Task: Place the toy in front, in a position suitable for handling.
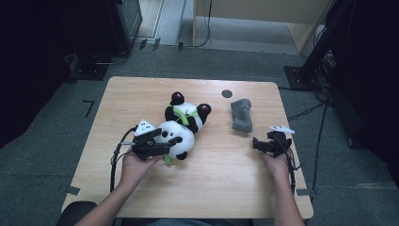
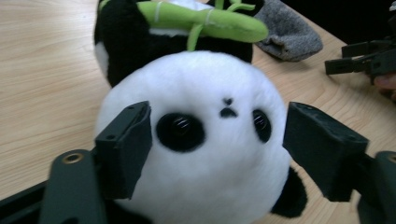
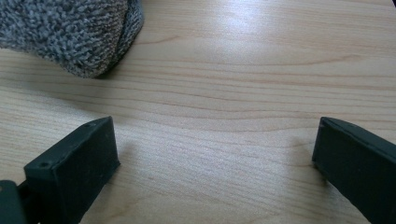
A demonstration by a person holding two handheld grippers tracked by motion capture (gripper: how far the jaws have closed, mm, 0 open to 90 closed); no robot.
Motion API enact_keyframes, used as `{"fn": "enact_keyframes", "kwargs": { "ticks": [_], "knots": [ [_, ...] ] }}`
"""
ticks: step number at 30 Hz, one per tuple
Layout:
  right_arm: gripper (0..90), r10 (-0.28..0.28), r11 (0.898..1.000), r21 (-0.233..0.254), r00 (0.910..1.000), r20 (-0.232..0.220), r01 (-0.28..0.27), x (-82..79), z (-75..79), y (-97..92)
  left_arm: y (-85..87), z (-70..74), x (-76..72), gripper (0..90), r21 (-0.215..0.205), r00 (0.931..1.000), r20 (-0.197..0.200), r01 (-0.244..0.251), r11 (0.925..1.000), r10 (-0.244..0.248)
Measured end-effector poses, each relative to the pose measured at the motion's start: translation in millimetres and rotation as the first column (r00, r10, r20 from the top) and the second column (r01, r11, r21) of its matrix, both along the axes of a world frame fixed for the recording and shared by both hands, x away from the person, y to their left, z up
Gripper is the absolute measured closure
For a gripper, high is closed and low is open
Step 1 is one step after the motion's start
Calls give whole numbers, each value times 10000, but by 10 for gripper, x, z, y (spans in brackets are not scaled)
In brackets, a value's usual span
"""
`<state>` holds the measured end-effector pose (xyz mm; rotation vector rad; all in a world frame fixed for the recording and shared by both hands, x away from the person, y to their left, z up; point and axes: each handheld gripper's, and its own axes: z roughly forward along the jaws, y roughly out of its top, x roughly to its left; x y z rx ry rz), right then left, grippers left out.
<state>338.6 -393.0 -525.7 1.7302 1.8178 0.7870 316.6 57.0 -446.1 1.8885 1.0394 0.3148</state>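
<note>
- Panda plush toy (image 1: 181, 129) lay near the middle of the wooden table (image 1: 216, 179), on its side, with a green bamboo stalk (image 1: 181, 115) across its black body.
- Left gripper (image 1: 162, 141) sat at the panda's white head; in the left gripper view its jaws stood spread on either side of the head (image 2: 210, 149), the left pad touching or nearly touching the fur and the right pad just clear of it, so nothing was clamped.
- Grey sock (image 1: 242, 115) lay to the right of the panda, apart from it.
- Right gripper (image 1: 263, 143) rested right of the panda and just in front of the sock, jaws wide apart over bare wood with nothing between them.
- Dark round hole (image 1: 227, 93) sat in the table behind the panda, near the far edge.
</note>
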Motion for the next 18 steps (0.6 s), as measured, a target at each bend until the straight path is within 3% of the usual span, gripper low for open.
{"fn": "enact_keyframes", "kwargs": {
  "ticks": [3, 7, 11, 13, 15, 18],
  "knots": [
    [0, 1, 10000, 0, 10000, 0, -1, 0, 0, 0, -71, -19, 32, 133, 249, 9987, 216, -457, 9986, 452],
    [0, 10, 10000, -6, 10000, 5, -10, 0, 0, -1, -107, 10, 168, 105, 42, 9982, 171, -579, 9983, 579],
    [0, 15, 10000, -8, 10000, 4, -15, 1, 0, -1, -200, 6, 322, 70, 480, 9972, -338, -656, 9967, 673],
    [0, 15, 10000, -7, 10000, 4, -15, 1, 0, -1, -246, -36, 327, 68, 960, 9962, -158, -838, 9918, 857],
    [0, 15, 10000, -7, 10000, 6, -15, 1, 0, -1, -246, -76, 307, 117, 1106, 9957, 140, -923, 9896, 913],
    [0, 12, 10000, -8, 10000, 4, -12, 1, 0, 0, -207, -120, 314, 237, 1146, 9971, 247, -741, 9906, 717]
  ]
}}
